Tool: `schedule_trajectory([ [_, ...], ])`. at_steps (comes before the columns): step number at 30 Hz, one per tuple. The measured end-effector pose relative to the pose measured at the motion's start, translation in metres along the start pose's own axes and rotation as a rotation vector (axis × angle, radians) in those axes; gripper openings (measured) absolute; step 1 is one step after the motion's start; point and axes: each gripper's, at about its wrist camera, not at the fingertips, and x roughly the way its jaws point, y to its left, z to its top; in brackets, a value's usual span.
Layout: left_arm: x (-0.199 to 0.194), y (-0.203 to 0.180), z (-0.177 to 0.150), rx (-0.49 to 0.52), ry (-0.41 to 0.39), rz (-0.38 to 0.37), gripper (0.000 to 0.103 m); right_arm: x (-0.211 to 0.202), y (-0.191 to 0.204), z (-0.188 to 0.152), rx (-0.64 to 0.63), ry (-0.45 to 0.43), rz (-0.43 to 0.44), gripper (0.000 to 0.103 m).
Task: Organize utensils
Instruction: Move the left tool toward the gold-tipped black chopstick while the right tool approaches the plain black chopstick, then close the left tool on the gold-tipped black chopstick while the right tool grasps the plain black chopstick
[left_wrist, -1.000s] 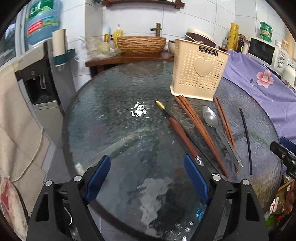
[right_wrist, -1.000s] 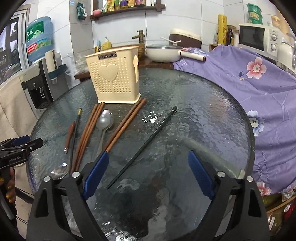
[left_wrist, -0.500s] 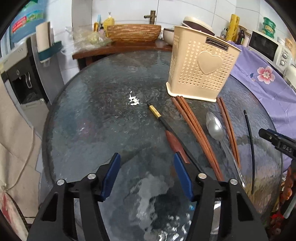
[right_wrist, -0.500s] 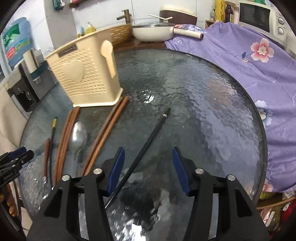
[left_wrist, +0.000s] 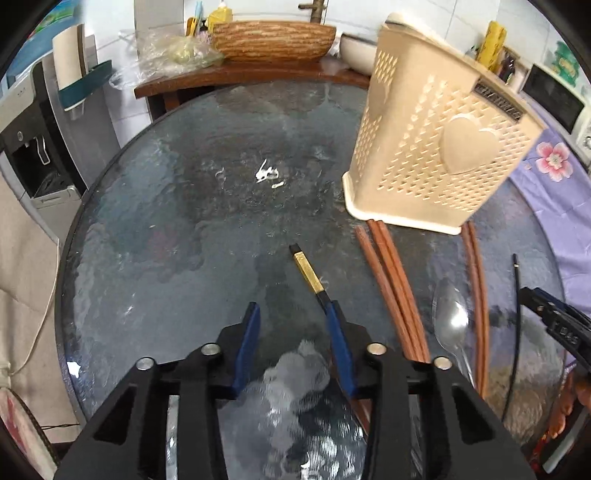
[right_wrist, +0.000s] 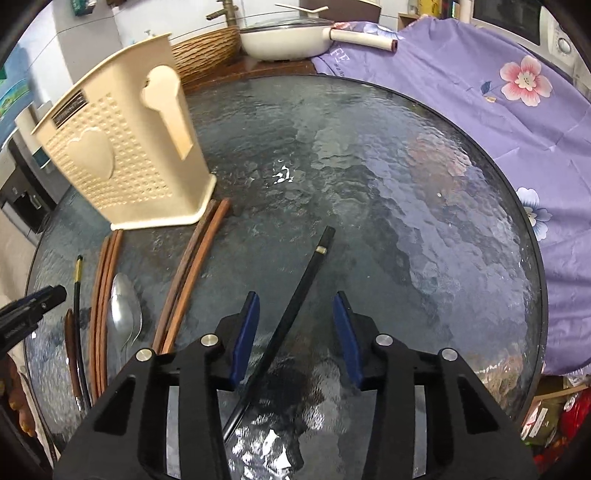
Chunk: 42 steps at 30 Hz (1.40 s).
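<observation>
A home kitchen or dining corner. A round textured-glass surface (right_wrist: 424, 192) carries a cream utensil holder (left_wrist: 436, 155), wooden chopsticks (left_wrist: 391, 284) and a spoon (left_wrist: 448, 317). Behind it are white wall tiles, a woven basket (left_wrist: 273, 38), a lidded pan (right_wrist: 288, 38), a microwave (left_wrist: 554, 103) and a water dispenser (left_wrist: 33, 147).

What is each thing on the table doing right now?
Utensil holder: upright on the glass table.
Black chopstick: flat, between the right gripper jaws, not pinched.
Right gripper: closing.
Left gripper: closing, nothing between.
Spoon: lying flat.
Brown chopsticks: lying flat.
</observation>
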Motion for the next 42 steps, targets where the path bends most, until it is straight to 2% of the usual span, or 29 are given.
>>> schedule_trajectory([
  [2, 0.006, 0.0, 0.003, -0.016, 0.022, -0.01, 0.03, 0.003, -0.002, 0.005, 0.014, 0.009, 0.002, 0.039],
  [10, 0.01, -0.005, 0.01, -0.015, 0.027, -0.005, 0.029, 0.015, -0.008, 0.014, 0.055, 0.042, -0.007, 0.03],
  [23, 0.018, -0.015, 0.019, -0.018, 0.041, -0.013, 0.029, 0.028, 0.001, 0.022, 0.05, 0.037, -0.032, 0.03],
  [26, 0.019, -0.024, 0.019, 0.0, 0.039, 0.008, 0.027, 0.029, 0.004, 0.023, 0.043, 0.034, -0.048, 0.03],
  [30, 0.021, -0.033, 0.018, 0.017, 0.019, 0.061, 0.016, 0.029, 0.01, 0.022, 0.03, 0.023, -0.072, 0.028],
  [33, 0.021, -0.034, 0.016, 0.02, 0.006, 0.086, 0.012, 0.029, 0.014, 0.02, 0.023, 0.013, -0.097, 0.025],
  [36, 0.021, -0.036, 0.013, 0.024, -0.01, 0.105, 0.012, 0.029, 0.021, 0.016, -0.008, -0.003, -0.128, 0.023],
  [42, 0.021, -0.041, 0.012, 0.033, -0.015, 0.137, 0.011, 0.029, 0.021, 0.013, -0.008, -0.01, -0.13, 0.022],
])
